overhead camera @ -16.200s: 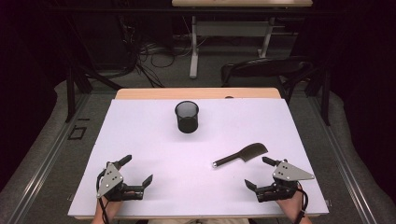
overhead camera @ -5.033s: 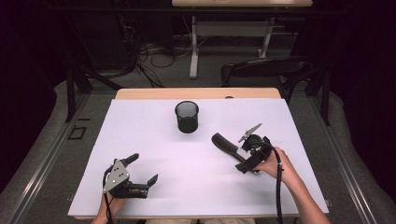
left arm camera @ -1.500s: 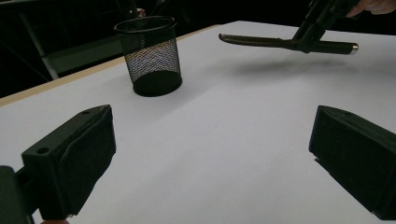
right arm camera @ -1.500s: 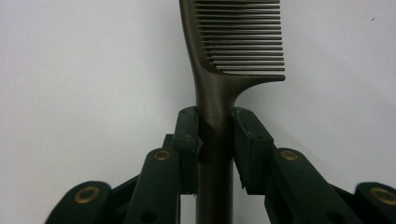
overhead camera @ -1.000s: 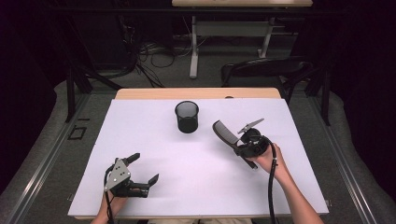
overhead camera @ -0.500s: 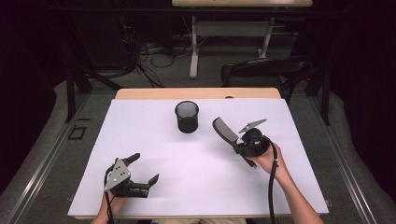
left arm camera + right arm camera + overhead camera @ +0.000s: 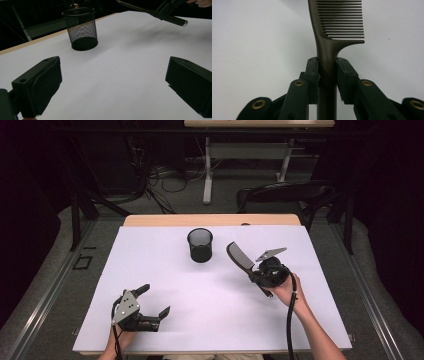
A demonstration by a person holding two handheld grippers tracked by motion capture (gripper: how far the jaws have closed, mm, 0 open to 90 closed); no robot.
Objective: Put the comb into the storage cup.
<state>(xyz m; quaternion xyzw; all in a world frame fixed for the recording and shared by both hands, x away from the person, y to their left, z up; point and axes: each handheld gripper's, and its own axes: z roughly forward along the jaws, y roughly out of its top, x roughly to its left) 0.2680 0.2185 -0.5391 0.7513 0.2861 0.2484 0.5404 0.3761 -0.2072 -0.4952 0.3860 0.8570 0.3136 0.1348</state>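
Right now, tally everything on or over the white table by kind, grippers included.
Mesh cup: 1
Comb: 1
Grippers: 2, the left gripper and the right gripper
Total: 4

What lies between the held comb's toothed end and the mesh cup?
Only bare white table cover, in the high view, separates comb from mesh cup.

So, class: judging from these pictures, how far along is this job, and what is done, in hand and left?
Done: the comb is off the white table, clamped at its handle by the right tool. In hand: it hangs in the air beside the mesh cup, teeth end toward it. Left, probably: dropping it into the cup, which looks empty. The left tool rests open near the table's front edge, holding nothing.
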